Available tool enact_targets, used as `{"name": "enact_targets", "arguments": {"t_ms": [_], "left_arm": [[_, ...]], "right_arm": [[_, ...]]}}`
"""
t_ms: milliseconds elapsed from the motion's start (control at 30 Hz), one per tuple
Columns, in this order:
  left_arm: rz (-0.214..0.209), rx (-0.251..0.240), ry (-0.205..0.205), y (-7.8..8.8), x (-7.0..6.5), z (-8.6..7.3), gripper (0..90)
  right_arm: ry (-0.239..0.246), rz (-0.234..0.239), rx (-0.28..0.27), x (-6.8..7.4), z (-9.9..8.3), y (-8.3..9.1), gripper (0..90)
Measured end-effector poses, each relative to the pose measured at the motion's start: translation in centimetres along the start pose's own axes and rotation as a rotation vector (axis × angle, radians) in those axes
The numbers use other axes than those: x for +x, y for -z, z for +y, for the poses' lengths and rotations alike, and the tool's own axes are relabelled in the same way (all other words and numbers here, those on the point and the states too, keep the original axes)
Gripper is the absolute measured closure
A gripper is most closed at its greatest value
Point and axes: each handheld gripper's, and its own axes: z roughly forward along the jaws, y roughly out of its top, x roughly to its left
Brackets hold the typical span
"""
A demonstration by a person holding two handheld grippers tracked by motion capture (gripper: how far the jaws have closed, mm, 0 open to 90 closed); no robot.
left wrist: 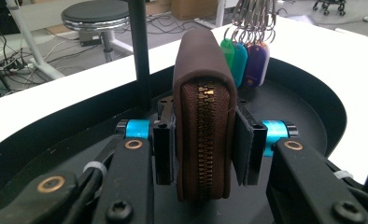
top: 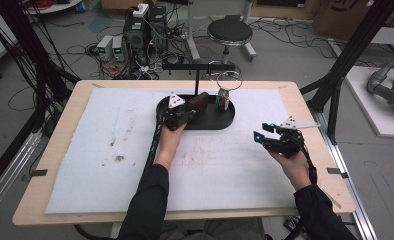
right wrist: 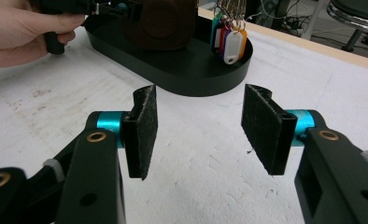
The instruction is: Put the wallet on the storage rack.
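White padded table [top: 110,165], black oval tray [top: 220,121] towards the far edge, lab floor with cables and a stool behind. Left gripper [left wrist: 204,147] reaches into the tray, pads closed against both sides of a brown zip wallet [left wrist: 203,116]; wallet stands on edge between the jaws, zipper facing the camera. Coloured key tags [left wrist: 243,58] hang just beyond it. Right gripper [right wrist: 198,130] sits well apart to the right, jaws wide, nothing between them.
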Motion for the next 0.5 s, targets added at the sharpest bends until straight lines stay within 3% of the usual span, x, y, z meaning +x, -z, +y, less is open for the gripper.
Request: {"name": "enact_targets", "arguments": {"t_ms": [267,500], "left_arm": [[-0.025,0.011,0.009,-0.05,-0.04,-0.13,58.5],[-0.008,0.036,0.0,-0.02,-0.11,-0.24,51.3]], "right_arm": [[0.001,-0.002,0.0,0.05,0.01,0.01,46.8],[0.005,-0.001,0.001,0.15,0.03,-0.01,46.5]]}}
